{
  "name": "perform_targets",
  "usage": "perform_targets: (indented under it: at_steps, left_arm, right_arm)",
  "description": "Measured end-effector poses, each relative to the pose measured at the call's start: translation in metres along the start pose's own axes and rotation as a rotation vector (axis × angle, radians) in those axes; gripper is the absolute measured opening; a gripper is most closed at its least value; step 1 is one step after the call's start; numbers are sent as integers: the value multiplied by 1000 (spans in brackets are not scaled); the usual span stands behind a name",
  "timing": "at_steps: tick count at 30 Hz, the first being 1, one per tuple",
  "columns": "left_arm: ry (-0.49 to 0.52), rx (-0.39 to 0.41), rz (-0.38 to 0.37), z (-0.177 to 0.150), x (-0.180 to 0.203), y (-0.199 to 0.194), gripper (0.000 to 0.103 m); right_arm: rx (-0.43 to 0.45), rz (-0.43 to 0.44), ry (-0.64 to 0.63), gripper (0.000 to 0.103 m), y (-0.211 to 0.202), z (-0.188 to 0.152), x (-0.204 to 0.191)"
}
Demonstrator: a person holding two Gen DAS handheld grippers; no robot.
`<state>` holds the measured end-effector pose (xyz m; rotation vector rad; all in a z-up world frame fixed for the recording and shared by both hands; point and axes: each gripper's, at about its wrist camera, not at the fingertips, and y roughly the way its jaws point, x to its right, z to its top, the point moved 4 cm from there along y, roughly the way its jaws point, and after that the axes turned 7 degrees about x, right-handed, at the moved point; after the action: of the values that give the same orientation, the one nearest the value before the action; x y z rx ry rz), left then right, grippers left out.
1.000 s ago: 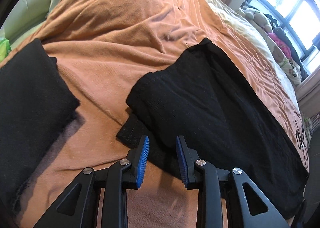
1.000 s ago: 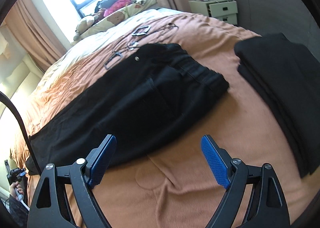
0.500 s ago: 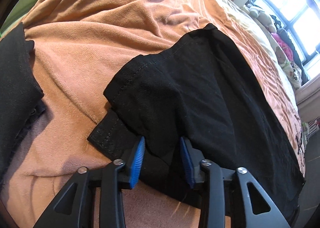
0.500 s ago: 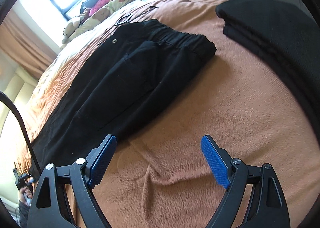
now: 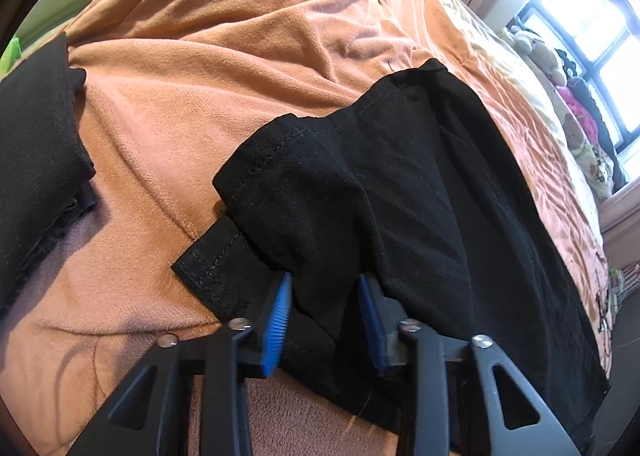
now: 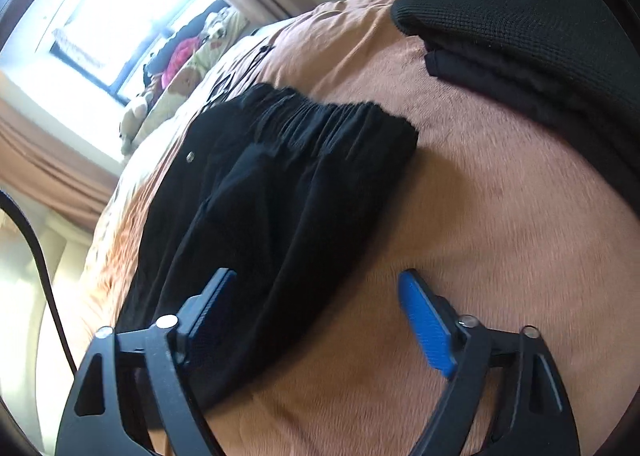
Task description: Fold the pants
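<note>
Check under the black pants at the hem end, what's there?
Under the black pants: orange blanket. A second hemmed leg pokes out beneath the top one. The rest of that leg is covered.

Daylight floods from the blown-out bright window [image 6: 132, 28], glaring white; the right wrist view is motion-blurred, fisheye edges bend and darken, and soft shadows fall away from it.

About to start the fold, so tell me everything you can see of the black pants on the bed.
The black woven-cotton pants lie lengthwise on the orange fleece blanket, one leg stacked on the other. Stitched hems sit at the left tool, whose closing blue pads pinch a raised fold. The gathered elastic waistband and a metal button show at the far end. The right tool straddles the near edge, open.
</note>
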<state>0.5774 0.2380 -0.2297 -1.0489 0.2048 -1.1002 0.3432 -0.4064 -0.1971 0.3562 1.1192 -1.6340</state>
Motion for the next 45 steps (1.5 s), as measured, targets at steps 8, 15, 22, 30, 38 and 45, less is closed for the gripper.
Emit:
perform_targets:
  at_steps: [8,15,22,30,38,45]
  left_arm:
    - [-3,9,-19,8,-1,-23,5]
    - [-41,-7,-20,4,-6,-41,4]
    - [-66,-62,5,-2,-20,-31,31]
    - [-115,8,-6,4,-36,-44,58]
    - [-196,-47,-56,-10,-39,-22,58]
    - [-248,25,-106,-5,-42,-13,58]
  right_arm:
    - [-28,-39,-30,13,19,18,2]
    - [42,-36,-83,1,-13,30,-12]
    - [10,-56,-92,2,-9,20,-8]
    - [-42,-8,-32,27,-11,21,6]
    - [-87,17,-55,37,-5,19,8]
    - [-65,36,-17,37,6,29,16]
